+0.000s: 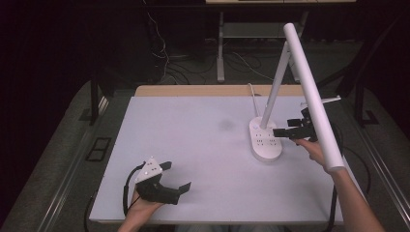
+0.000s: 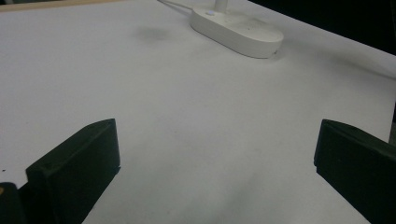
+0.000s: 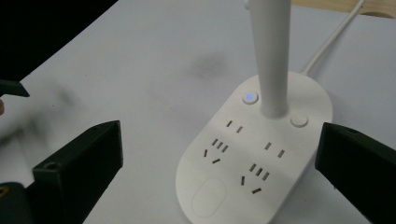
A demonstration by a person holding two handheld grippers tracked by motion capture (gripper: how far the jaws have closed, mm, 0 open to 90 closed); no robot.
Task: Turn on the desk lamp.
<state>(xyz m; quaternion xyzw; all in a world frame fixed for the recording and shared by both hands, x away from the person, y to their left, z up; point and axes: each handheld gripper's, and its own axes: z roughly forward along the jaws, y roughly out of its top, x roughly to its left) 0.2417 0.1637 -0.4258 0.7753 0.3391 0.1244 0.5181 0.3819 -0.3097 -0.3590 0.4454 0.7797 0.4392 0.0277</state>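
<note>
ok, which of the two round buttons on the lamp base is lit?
The button left of the lamp's stem in the right gripper view: it glows blue. The other button, right of the stem, is plain white and unlit.

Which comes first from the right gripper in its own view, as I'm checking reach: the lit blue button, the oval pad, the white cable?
1. Oval pad, at the base's near end.
2. Lit blue button, left of the lamp post.
3. White cable, behind the base, upper right.
</note>
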